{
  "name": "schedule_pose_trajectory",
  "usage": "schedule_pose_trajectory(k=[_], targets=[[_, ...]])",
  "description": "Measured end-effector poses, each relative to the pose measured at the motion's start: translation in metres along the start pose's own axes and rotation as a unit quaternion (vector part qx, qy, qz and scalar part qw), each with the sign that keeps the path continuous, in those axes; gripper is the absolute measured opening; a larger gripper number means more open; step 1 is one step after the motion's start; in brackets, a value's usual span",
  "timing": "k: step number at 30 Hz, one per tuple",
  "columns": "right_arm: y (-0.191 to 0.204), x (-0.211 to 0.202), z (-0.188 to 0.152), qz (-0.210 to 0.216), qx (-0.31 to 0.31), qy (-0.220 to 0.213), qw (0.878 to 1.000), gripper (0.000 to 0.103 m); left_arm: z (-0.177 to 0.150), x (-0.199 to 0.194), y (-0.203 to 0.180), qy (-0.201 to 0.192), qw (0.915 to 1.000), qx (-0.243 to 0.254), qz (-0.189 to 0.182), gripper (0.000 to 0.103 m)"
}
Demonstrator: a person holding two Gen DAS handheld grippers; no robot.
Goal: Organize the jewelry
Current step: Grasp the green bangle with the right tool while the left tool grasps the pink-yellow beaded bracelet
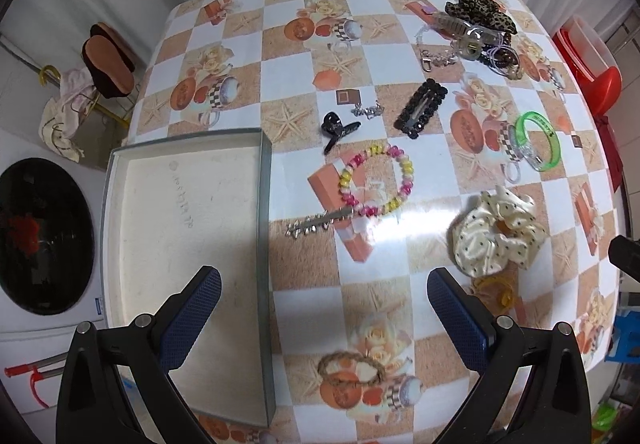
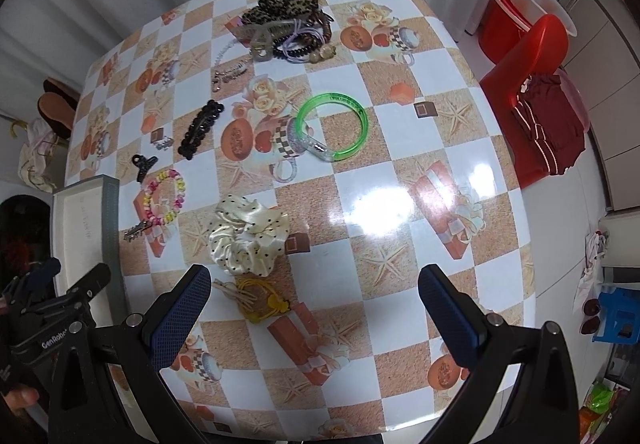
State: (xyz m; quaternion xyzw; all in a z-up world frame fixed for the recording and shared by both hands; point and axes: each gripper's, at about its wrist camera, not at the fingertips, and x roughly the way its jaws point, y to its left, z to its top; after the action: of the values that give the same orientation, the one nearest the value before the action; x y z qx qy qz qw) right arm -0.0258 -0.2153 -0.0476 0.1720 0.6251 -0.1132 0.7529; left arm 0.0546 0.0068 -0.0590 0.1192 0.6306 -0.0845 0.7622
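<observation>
**Both claws spread wide above scattered jewelry, tray not yet filled**

The jewelry lies loose on the worktop, none of it in the shallow grey tray, which shows only its bare pale floor. Judged from that, sorting has barely begun and the first pick is the step in hand.

The left claw hangs released, its fingers far apart and holding nothing. The tray sits under and ahead of its left finger. Straight ahead of it lie the silver hair clip and, touching the clip's far end, the pink-and-yellow bead bracelet. Beyond those are the small black claw clip and the black beaded barrette. Close below the claw lies a twine ring.

The right claw is likewise released and empty. Just ahead of it, nearer its left finger, sits the yellow hair tie, with the cream polka-dot scrunchie touching it on the far side. Farther ahead lies the green bangle, and at the far edge a heap with the leopard scrunchie.

For a clean start, the left claw would do well to take the silver clip, nearest the tray, closing across its narrow width with the fingers lowered to the slick cloth so the thin metal does not skate away. The bracelet touching it may drag along; lifting slowly should part them.
</observation>
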Motion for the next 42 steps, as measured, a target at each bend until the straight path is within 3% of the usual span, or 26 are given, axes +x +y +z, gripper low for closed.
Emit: schedule_pose_trajectory(k=[11,14,22,25,27,29,34,37,39,42], targets=[[-0.033,0.045,0.039,-0.009,0.036,0.010,0.999,0.103,0.035,0.048,-0.015,-0.020,0.9997,-0.008,-0.014,0.103],[-0.043,0.060,0.051,-0.013,0.048,0.012,0.999,0.103,0.042,0.064,-0.015,-0.013,0.9998,-0.010,-0.013,0.097],[-0.062,0.096,0.078,-0.026,0.073,0.016,0.997,0.103,0.052,0.099,-0.017,0.000,0.9998,-0.020,-0.005,0.096],[-0.062,0.110,0.091,-0.032,0.073,0.012,0.997,0.100,0.057,0.107,-0.015,0.000,0.9995,-0.031,-0.005,0.096],[-0.060,0.118,0.097,-0.037,0.068,0.011,0.997,0.097,0.060,0.112,-0.014,0.002,0.9994,-0.034,-0.007,0.091],[-0.058,0.127,0.102,-0.039,0.060,0.011,0.997,0.087,0.063,0.113,-0.013,-0.002,0.9992,-0.035,-0.016,0.091],[-0.041,0.133,0.112,-0.071,0.023,-0.002,0.997,0.075,0.065,0.111,-0.020,-0.014,0.9991,-0.024,-0.032,0.070],[-0.028,0.132,0.117,-0.071,0.004,-0.009,0.997,0.062,0.060,0.106,-0.033,-0.018,0.9990,-0.011,-0.038,0.044],[-0.021,0.132,0.119,-0.070,-0.006,-0.010,0.997,0.054,0.061,0.104,-0.039,-0.018,0.9990,-0.002,-0.040,0.016],[-0.013,0.131,0.119,-0.067,-0.012,-0.012,0.998,0.035,0.063,0.105,-0.043,-0.013,0.9984,-0.003,-0.054,0.014]])
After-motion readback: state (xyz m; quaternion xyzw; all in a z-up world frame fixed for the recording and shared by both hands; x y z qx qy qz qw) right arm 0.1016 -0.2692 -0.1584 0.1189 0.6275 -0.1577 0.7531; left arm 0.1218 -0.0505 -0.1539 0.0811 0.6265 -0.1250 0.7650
